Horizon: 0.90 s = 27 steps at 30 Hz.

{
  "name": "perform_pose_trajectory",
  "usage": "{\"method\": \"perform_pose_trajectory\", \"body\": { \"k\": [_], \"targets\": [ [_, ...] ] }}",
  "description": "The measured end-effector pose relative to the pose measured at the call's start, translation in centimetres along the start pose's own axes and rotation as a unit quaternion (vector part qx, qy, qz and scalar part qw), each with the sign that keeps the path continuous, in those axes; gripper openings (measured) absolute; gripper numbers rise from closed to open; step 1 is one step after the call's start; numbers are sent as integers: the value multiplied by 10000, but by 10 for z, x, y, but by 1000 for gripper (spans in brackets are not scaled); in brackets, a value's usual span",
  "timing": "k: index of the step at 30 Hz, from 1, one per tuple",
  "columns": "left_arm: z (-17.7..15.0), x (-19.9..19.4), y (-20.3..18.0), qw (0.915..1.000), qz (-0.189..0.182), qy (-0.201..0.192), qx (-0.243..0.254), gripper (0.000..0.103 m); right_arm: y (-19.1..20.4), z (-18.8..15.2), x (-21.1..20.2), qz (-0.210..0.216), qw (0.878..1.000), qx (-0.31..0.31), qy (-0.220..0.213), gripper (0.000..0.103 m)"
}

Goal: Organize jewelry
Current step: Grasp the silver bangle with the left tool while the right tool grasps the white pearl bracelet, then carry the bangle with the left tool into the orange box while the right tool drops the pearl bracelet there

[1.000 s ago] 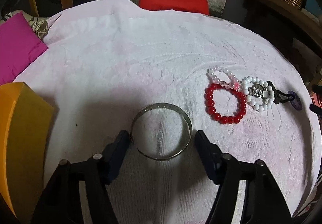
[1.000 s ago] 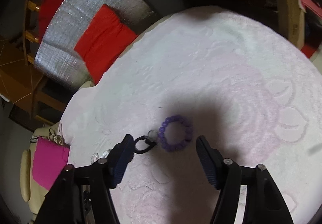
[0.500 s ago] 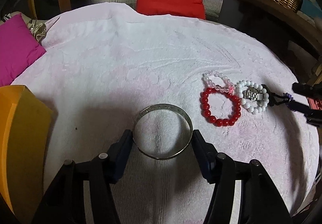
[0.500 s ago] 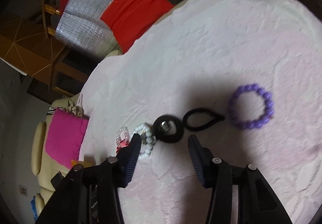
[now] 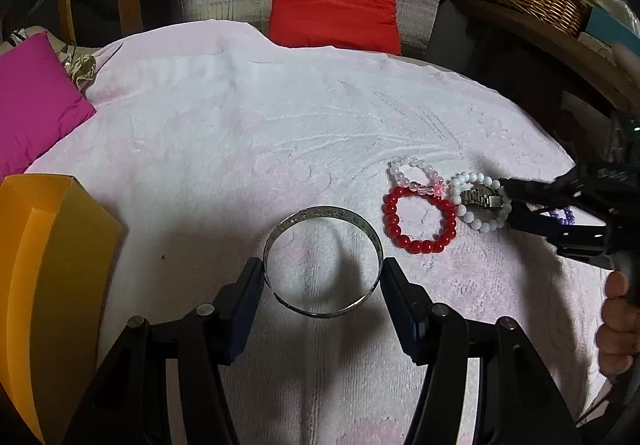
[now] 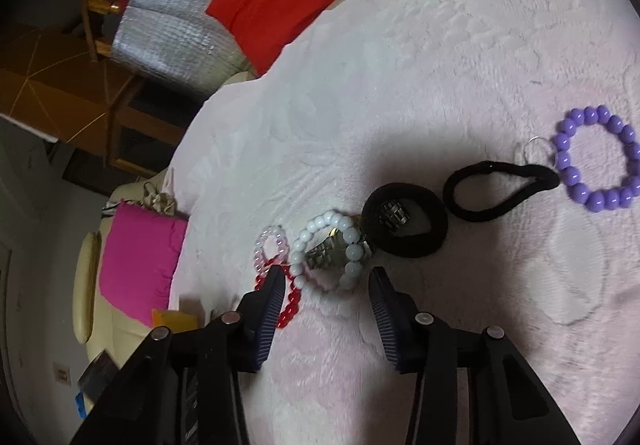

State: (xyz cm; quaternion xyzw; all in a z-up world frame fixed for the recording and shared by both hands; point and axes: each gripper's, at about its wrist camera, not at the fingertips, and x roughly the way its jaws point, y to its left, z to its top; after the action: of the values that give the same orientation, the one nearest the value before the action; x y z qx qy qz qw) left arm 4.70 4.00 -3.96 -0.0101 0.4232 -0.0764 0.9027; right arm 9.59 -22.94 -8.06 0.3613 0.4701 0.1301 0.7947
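The left claw (image 5: 322, 271) stands open, one finger (image 5: 244, 297) on each side of the bangle (image 5: 322, 260) without closing on it; whether the pads touch the metal is hard to tell. The bangle lies flat on the pink-white cloth (image 5: 224, 149) over the counter. At 2 o'clock from it lies the red bracelet (image 5: 419, 220), with a pale pink bracelet (image 5: 416, 173) touching its far edge and a white bracelet (image 5: 480, 201) just beside, at 3 o'clock. A metal watch band (image 5: 482, 199) crosses the white ring. At 9 o'clock an orange box (image 5: 48, 265) is cut off by the edge of the view.

The right claw (image 6: 325, 281) is also open and holds nothing; it hovers low at the near side of the white bracelet (image 6: 332, 257), which sits between its tips. Its left finger (image 6: 268, 301) hides part of the red bracelet (image 6: 290, 305). At 1 o'clock a thick black hair tie (image 6: 404, 223) rings another stretch of watch band (image 6: 394, 215); how the watch runs beneath is hidden. Further on at 2 o'clock come a thin black tie (image 6: 500, 185), a small wire ring (image 6: 538, 151), hard to make out, and the purple bracelet (image 6: 596, 165), partly cut off at the view's rim. In the left view the right claw (image 5: 516, 205) hides most of these; only some purple beads (image 5: 564, 213) show.
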Motion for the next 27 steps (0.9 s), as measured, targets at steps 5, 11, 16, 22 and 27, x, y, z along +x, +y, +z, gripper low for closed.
{"method": "perform_pose_trajectory", "body": {
  "k": [5,11,16,22,27],
  "targets": [
    [0,-6,2,10000,-36,-51,-29,61,3,-3,12,-268,9996,-81,0,13],
    [2,-16,3,9998,-16,-182,-21,61,16,-9,-10,-358,9981,-346,-354,11],
    [1,-34,1,9993,-8,-379,28,61,36,-18,-43,-285,9942,-721,-741,11],
    [-1,-65,4,9977,-88,-673,-56,61,61,-31,-68,-62,9898,-1013,-998,11],
    [-7,-101,19,9952,11,-948,-229,62,105,-51,-62,294,9862,-1370,-885,11]
  ]
}}
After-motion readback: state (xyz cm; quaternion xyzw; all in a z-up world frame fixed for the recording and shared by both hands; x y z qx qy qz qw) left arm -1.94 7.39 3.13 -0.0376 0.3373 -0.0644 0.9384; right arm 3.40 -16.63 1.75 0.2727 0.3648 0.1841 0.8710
